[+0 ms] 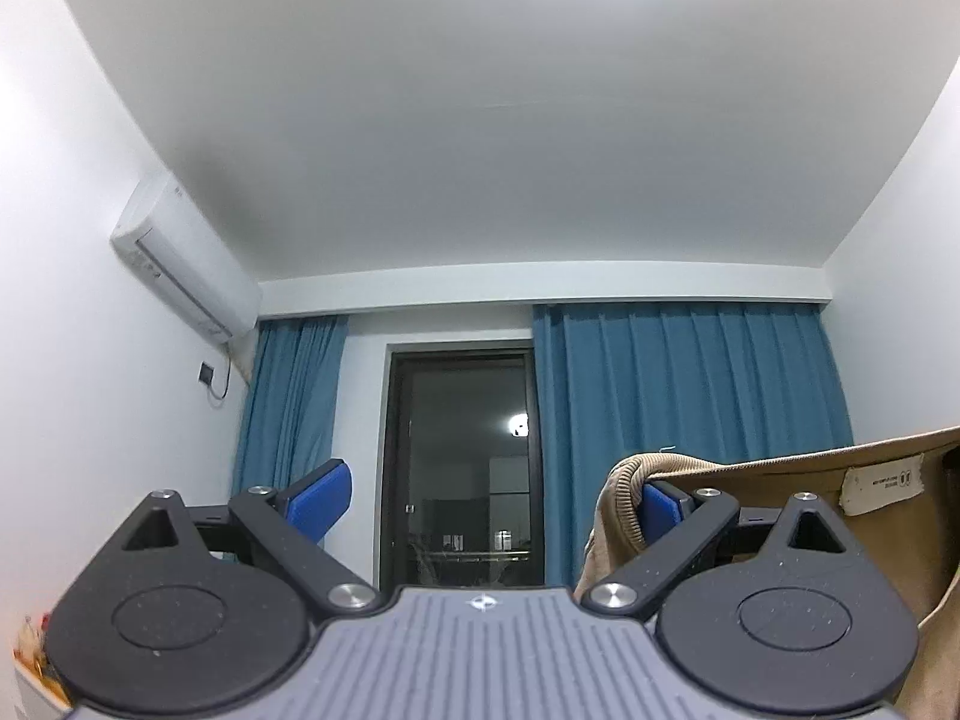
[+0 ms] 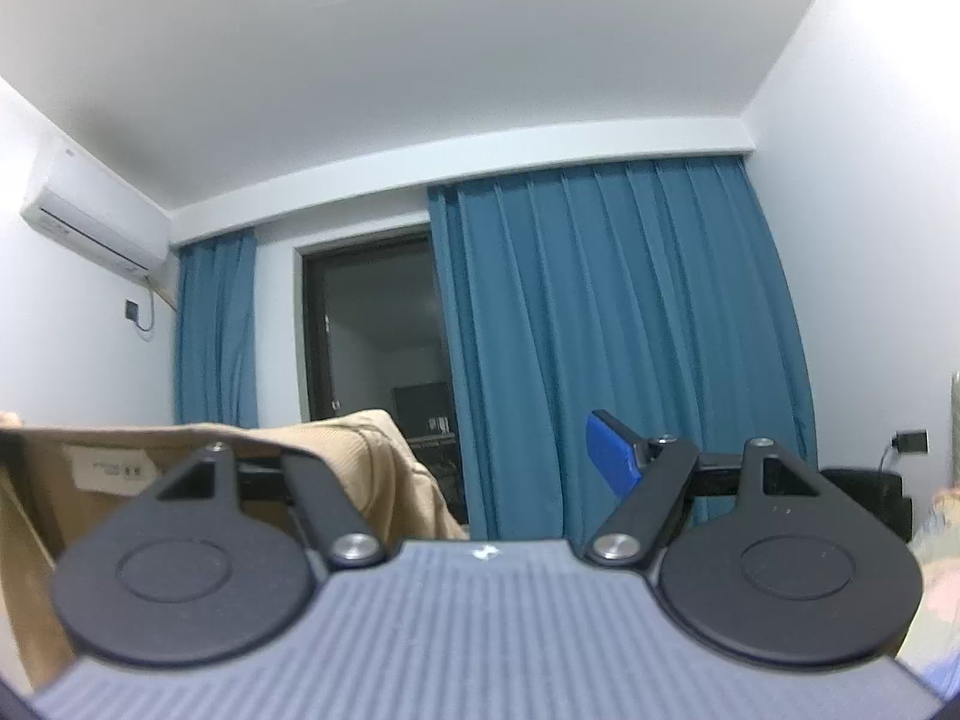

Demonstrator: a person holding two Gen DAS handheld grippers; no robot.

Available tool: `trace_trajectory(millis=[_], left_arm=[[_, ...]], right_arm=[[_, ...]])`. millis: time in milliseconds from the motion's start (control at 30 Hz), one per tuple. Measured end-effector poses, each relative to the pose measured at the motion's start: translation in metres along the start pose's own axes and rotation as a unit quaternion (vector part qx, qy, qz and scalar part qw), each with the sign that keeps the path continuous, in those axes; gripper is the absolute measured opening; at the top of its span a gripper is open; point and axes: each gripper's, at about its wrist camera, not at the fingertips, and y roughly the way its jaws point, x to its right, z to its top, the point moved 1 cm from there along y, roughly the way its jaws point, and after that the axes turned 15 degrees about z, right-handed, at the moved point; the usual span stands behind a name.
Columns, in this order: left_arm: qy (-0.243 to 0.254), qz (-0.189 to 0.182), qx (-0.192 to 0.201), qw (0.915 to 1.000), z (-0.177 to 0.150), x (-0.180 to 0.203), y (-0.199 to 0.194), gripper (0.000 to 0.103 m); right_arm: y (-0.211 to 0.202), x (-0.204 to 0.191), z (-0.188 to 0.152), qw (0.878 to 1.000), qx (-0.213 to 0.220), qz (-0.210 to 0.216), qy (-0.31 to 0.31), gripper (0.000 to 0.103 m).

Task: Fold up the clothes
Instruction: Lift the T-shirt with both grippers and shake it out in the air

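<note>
Tan garment (image 1: 780, 516) between grippers; open room ahead.

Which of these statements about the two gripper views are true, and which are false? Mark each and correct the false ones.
1. The curtains are blue. True.
2. The beige garment hangs over one finger of the left gripper. True.
3. The air conditioner stands on the floor. False: it is mounted high on the wall.
4. The fingers of the right gripper are closed together. False: they stand wide apart.
5. The garment carries a pale label. True.
6. Daylight fills the glass door. False: it is dark.
</note>
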Motion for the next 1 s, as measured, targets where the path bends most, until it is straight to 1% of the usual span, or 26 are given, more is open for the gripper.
trace_trajectory(millis=[100, 167, 200, 267, 333, 433, 533, 667, 733, 800, 867, 967, 1000], left_arm=[[0.011, -0.007, -0.003, 0.9999, 0.019, 0.002, -0.001, 0.099], [0.020, -0.013, -0.010, 0.9997, 0.017, 0.006, 0.001, 0.099], [0.022, -0.017, -0.019, 0.9994, 0.010, 0.009, 0.003, 0.100], [0.024, -0.024, -0.038, 0.9987, -0.007, 0.015, 0.008, 0.100], [0.029, -0.027, -0.060, 0.9974, -0.039, 0.022, 0.026, 0.100], [0.042, -0.027, -0.092, 0.9945, -0.097, 0.038, 0.055, 0.100], [0.052, -0.029, -0.126, 0.9903, -0.157, 0.057, 0.090, 0.100], [0.069, -0.030, -0.161, 0.9840, -0.250, 0.079, 0.151, 0.100], [0.070, -0.034, -0.190, 0.9786, -0.307, 0.091, 0.185, 0.100], [0.075, -0.039, -0.220, 0.9718, -0.365, 0.105, 0.212, 0.100], [0.084, -0.045, -0.252, 0.9632, -0.425, 0.118, 0.236, 0.100], [0.104, -0.062, -0.300, 0.9463, -0.525, 0.142, 0.268, 0.100], [0.118, -0.070, -0.316, 0.9388, -0.559, 0.152, 0.274, 0.100]], right_arm=[[-0.009, -0.002, 0.018, 1.000, 0.001, 0.010, -0.002, 0.075], [-0.015, -0.004, 0.030, 1.000, 0.001, 0.017, -0.004, 0.075], [-0.016, -0.004, 0.033, 1.000, 0.000, 0.019, -0.005, 0.075], [-0.007, 0.003, 0.018, 1.000, -0.015, 0.017, -0.004, 0.075], [0.003, 0.009, 0.002, 0.999, -0.031, 0.014, -0.003, 0.075], [0.033, 0.023, -0.033, 0.998, -0.064, 0.006, 0.003, 0.075], [0.072, 0.043, -0.073, 0.995, -0.097, -0.002, 0.014, 0.075], [0.133, 0.072, -0.141, 0.992, -0.124, -0.024, 0.014, 0.075], [0.166, 0.088, -0.179, 0.989, -0.141, -0.034, 0.016, 0.075], [0.200, 0.108, -0.225, 0.985, -0.164, -0.043, 0.028, 0.075], [0.236, 0.128, -0.275, 0.978, -0.197, -0.054, 0.037, 0.075], [0.282, 0.160, -0.356, 0.964, -0.251, -0.068, 0.050, 0.074], [0.298, 0.172, -0.385, 0.958, -0.270, -0.072, 0.056, 0.074]])
